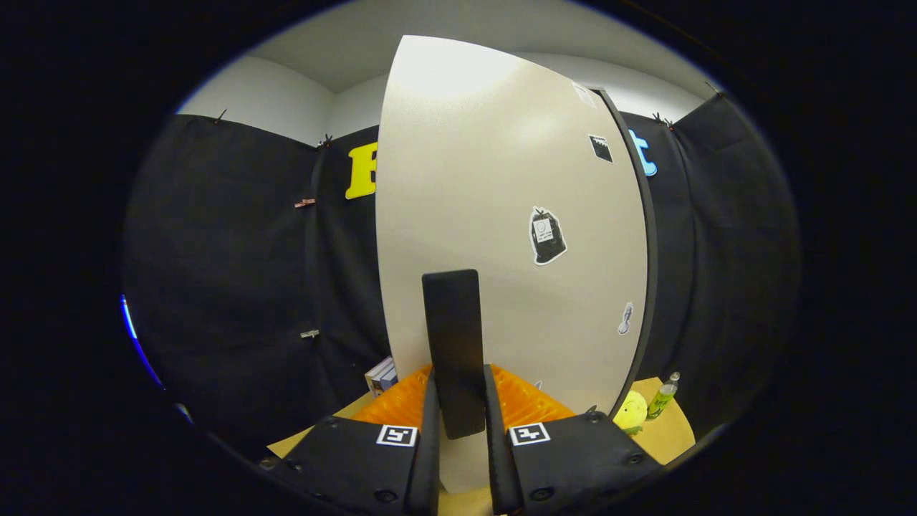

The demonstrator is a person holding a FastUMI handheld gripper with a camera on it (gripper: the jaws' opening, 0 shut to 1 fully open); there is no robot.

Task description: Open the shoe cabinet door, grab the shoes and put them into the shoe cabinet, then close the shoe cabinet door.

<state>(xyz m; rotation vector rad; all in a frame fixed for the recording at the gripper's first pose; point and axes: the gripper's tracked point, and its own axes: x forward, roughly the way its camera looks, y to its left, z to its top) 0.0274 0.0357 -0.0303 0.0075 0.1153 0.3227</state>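
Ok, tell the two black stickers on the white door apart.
The bag-shaped sticker is larger and sits mid-door; the square sticker is smaller and higher. The bag-shaped sticker bears a pale patch; the square sticker looks plain. Both are black, on the white door. The gripper has its jaws clamped on the black handle.

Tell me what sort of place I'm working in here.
Likely a staged recording booth, not a home: black cloth wall all round, a white shoe cabinet door on a tabletop. The gripper is closed on the door's dark handle.
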